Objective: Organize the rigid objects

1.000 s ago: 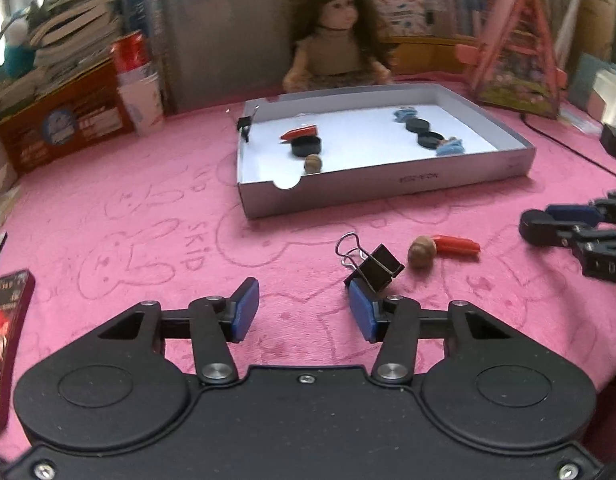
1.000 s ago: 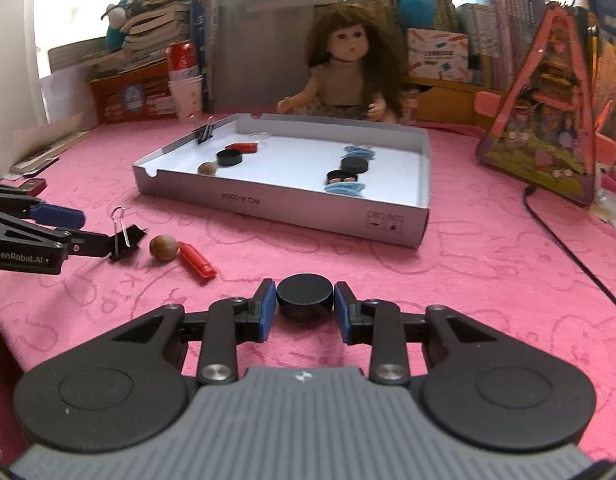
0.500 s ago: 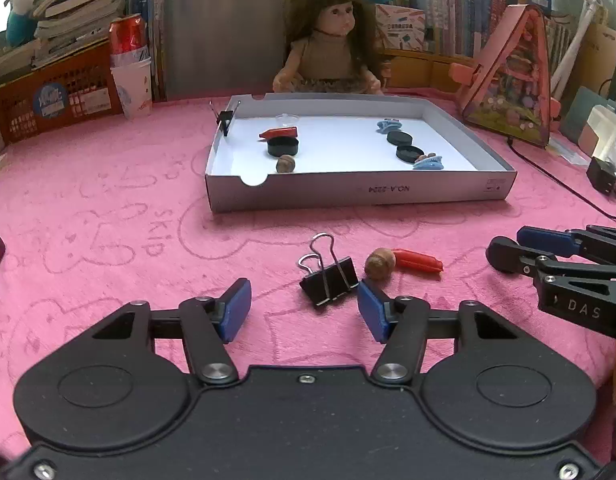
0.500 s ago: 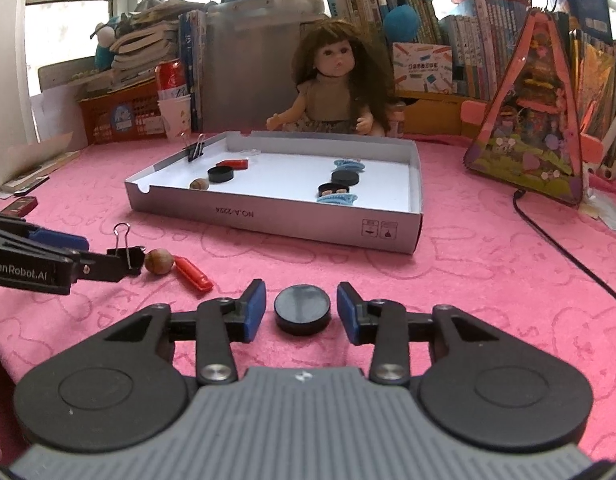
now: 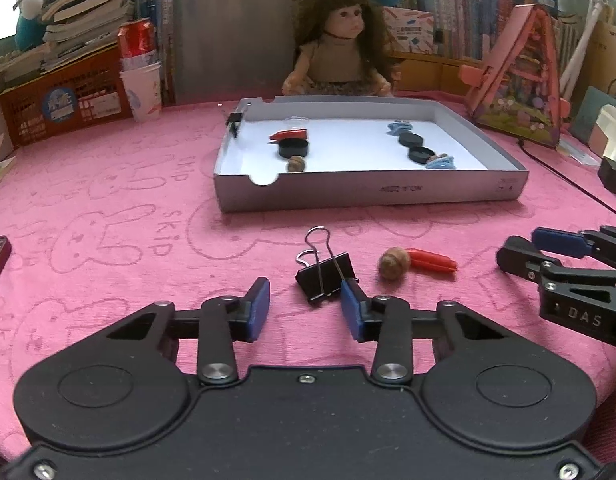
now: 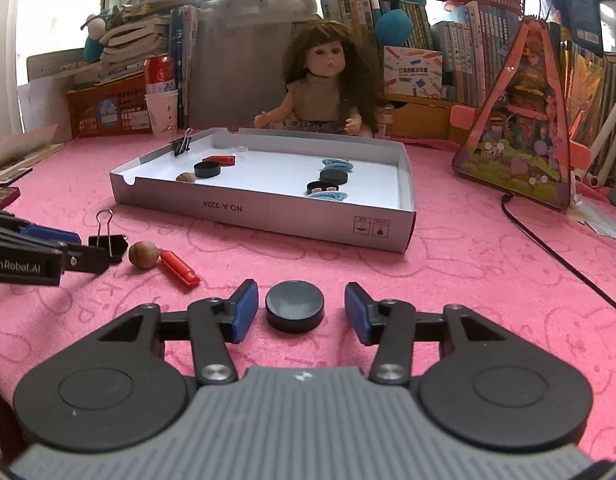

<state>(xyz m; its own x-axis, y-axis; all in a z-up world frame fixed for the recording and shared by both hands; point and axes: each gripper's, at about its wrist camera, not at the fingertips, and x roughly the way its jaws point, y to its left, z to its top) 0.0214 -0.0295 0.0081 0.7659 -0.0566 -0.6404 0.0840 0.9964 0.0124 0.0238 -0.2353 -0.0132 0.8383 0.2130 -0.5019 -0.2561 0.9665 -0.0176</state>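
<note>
My left gripper (image 5: 305,312) is open, just behind a black binder clip (image 5: 324,277) that lies on the pink cloth; its right pad touches or nearly touches the clip. A brown nut (image 5: 393,263) and a red whistle (image 5: 432,261) lie to the clip's right. My right gripper (image 6: 301,313) is open with a black disc (image 6: 295,305) lying between its fingers, untouched. The white cardboard tray (image 6: 268,211) beyond holds black discs, blue pieces, a nut, a red piece and a clip on its rim. The clip (image 6: 108,242), nut (image 6: 144,254) and whistle (image 6: 179,267) also show in the right wrist view.
A doll (image 5: 343,68) sits behind the tray. A pink triangular toy house (image 6: 519,120) stands at the right with a black cable (image 6: 555,256) running across the cloth. A red crate (image 5: 64,108), paper cups (image 5: 142,90) and book stacks line the back left.
My right gripper has opened and released the black disc, which now rests on the cloth between the fingers. My left gripper has shifted so the binder clip sits by its right pad.
</note>
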